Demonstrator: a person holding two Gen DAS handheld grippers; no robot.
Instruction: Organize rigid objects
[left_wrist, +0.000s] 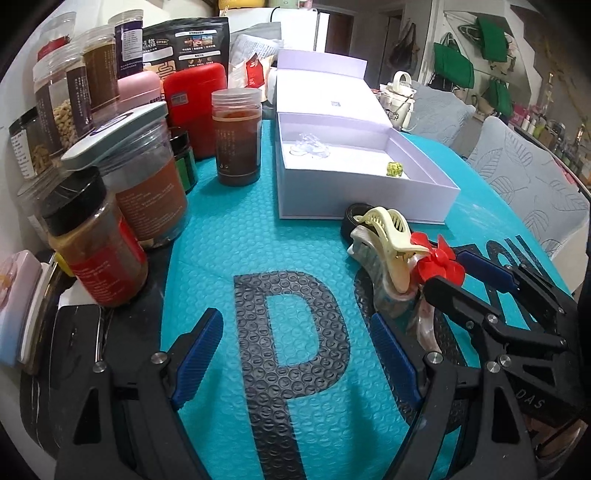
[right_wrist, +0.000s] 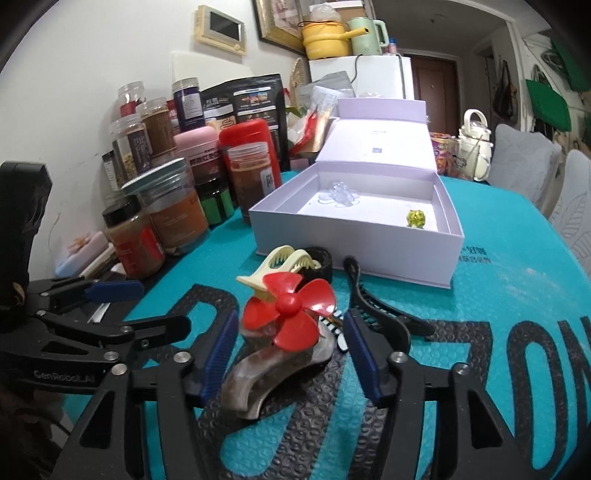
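Note:
A red propeller (right_wrist: 291, 310) rests on a brown marbled hair claw (right_wrist: 266, 373), and both lie between the fingers of my right gripper (right_wrist: 290, 354). Gaps show beside both blue pads, so it is open. Behind them are a cream hair claw (right_wrist: 284, 266), a black band (right_wrist: 323, 258) and a black hair clip (right_wrist: 376, 306). The open lavender box (right_wrist: 351, 251) holds a clear trinket (right_wrist: 338, 195) and a green bead (right_wrist: 416, 218). My left gripper (left_wrist: 291, 362) stands open over the teal mat with nothing in it, left of the red propeller (left_wrist: 439, 262) and the cream hair claw (left_wrist: 388, 229).
Several jars and bottles (left_wrist: 147, 184) crowd the left side, with a red canister (left_wrist: 195, 107) and a dark pouch behind. A brown jar (left_wrist: 236, 140) stands next to the box's left wall (left_wrist: 332, 199). Padded chairs (left_wrist: 524, 177) flank the teal bubble mat (left_wrist: 221, 240) on the right.

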